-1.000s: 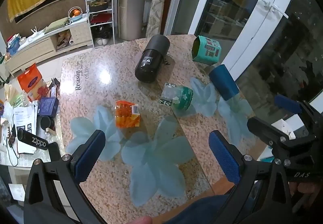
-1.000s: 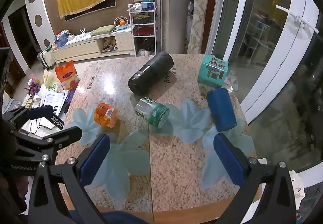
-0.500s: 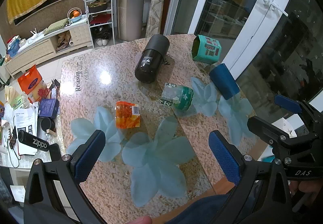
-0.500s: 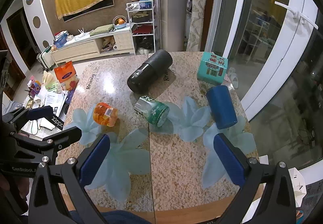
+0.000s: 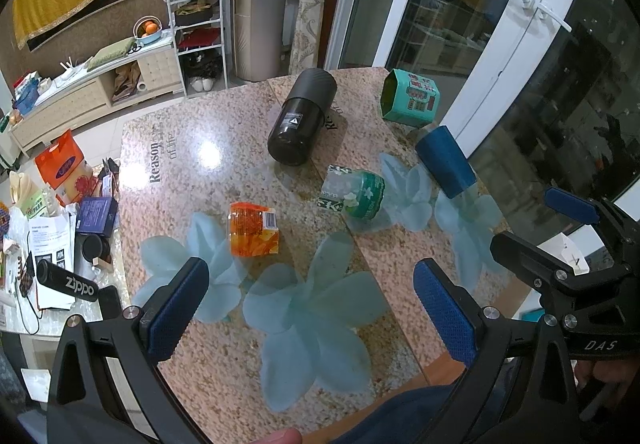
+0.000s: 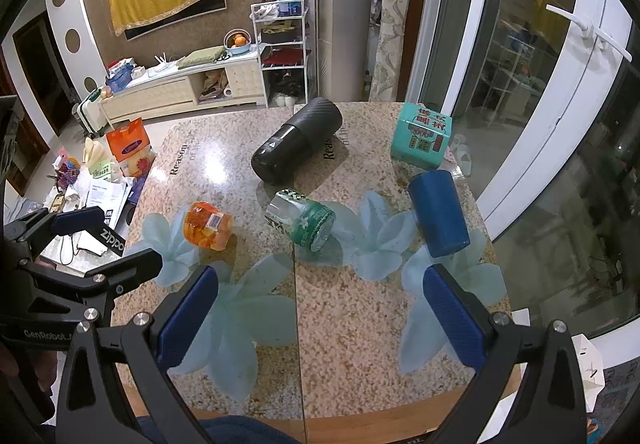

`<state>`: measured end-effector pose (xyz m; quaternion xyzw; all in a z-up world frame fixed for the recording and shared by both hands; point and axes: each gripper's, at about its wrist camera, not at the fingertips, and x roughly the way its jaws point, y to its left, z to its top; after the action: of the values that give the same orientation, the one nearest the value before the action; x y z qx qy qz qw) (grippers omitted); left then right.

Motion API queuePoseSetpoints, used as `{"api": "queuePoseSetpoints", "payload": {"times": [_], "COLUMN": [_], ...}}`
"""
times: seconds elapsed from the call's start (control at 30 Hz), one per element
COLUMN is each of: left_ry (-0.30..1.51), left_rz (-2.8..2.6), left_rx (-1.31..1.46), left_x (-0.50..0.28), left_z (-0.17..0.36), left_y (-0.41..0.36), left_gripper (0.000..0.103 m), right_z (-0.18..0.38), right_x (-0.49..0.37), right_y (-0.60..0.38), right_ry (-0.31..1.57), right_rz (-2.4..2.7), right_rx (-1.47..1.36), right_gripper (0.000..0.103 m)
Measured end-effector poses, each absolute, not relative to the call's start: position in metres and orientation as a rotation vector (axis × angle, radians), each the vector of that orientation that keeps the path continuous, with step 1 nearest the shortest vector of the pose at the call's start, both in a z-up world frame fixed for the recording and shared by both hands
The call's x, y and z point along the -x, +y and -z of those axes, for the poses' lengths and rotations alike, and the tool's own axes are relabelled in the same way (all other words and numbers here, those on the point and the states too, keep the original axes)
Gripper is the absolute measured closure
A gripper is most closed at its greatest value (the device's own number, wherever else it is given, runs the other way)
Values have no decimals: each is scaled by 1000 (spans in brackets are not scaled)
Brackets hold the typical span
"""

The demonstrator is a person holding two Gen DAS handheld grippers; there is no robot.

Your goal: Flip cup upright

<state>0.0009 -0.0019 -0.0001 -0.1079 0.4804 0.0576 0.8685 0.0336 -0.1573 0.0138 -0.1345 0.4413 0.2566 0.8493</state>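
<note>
A dark blue cup (image 5: 446, 162) lies on its side near the table's right edge; it also shows in the right wrist view (image 6: 438, 212). A large black cup (image 5: 302, 122) (image 6: 296, 144) lies on its side at the back middle. A green printed cup (image 5: 354, 194) (image 6: 302, 220) and an orange cup (image 5: 252, 230) (image 6: 206, 226) also lie on their sides. My left gripper (image 5: 310, 304) is open and empty above the table's front. My right gripper (image 6: 320, 312) is open and empty, in front of the blue cup.
A teal box (image 5: 408, 102) (image 6: 420, 140) stands at the back right. The granite table (image 5: 192, 164) has pale blue flower prints. A cluttered low table (image 5: 52, 244) stands to the left. Glass doors (image 6: 540, 104) run along the right.
Both grippers have drifted only slightly; the view has shifted a little. The objects on the table have not moved.
</note>
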Motion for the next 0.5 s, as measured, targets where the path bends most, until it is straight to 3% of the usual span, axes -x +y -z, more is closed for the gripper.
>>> {"api": "queuePoseSetpoints", "payload": {"times": [0.5], "left_ry": [1018], "left_rz": [-90], "left_rx": [242], "left_x": [-5], "left_z": [4], "left_y": [3], "left_gripper": [0], "right_z": [-11], "right_x": [-34], "right_y": [-170], "right_ry": [958], "right_rz": [-509], "right_rx": [274], "right_gripper": [0]}}
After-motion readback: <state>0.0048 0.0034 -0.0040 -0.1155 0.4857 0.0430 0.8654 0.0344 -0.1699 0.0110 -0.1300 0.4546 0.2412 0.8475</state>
